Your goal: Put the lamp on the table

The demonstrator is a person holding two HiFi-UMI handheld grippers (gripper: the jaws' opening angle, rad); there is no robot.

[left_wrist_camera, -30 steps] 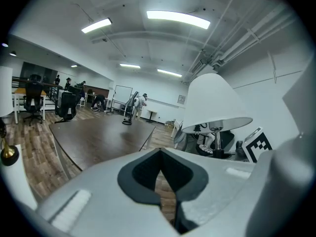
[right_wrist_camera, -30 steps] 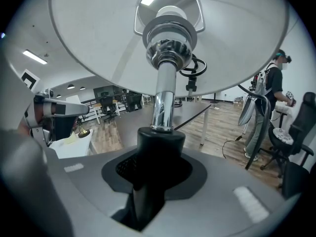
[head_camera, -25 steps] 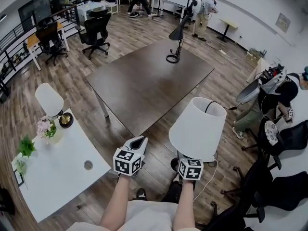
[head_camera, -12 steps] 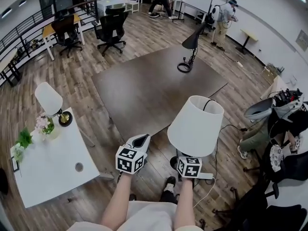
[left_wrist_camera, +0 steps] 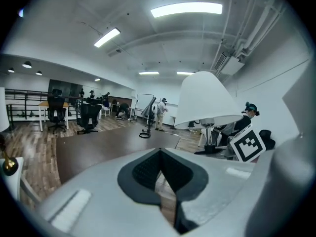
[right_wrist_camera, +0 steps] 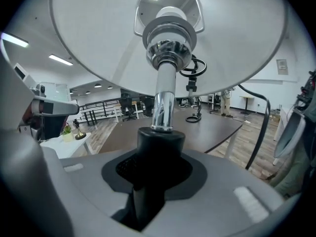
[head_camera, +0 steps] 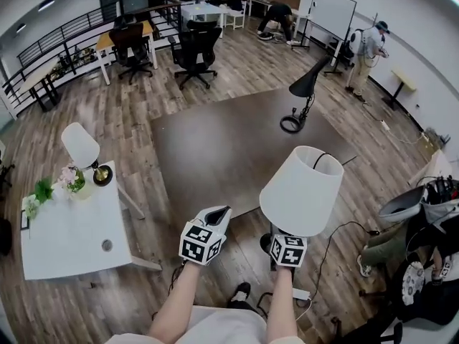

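Clamping the white-shaded chrome lamp (head_camera: 301, 190) by its stem, the right tool (right_wrist_camera: 153, 174) should carry it upright onto the far dark wooden table (head_camera: 215, 149); the left tool (left_wrist_camera: 160, 181) is closed, empty.

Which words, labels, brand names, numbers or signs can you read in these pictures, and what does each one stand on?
No readable text anywhere.
Cubes on the left gripper and right gripper: black-and-white square patterns, no letters.
Shade of the lamp: plain white, no label.
The wall frame: too small to read.
The whiteboard: nothing legible.
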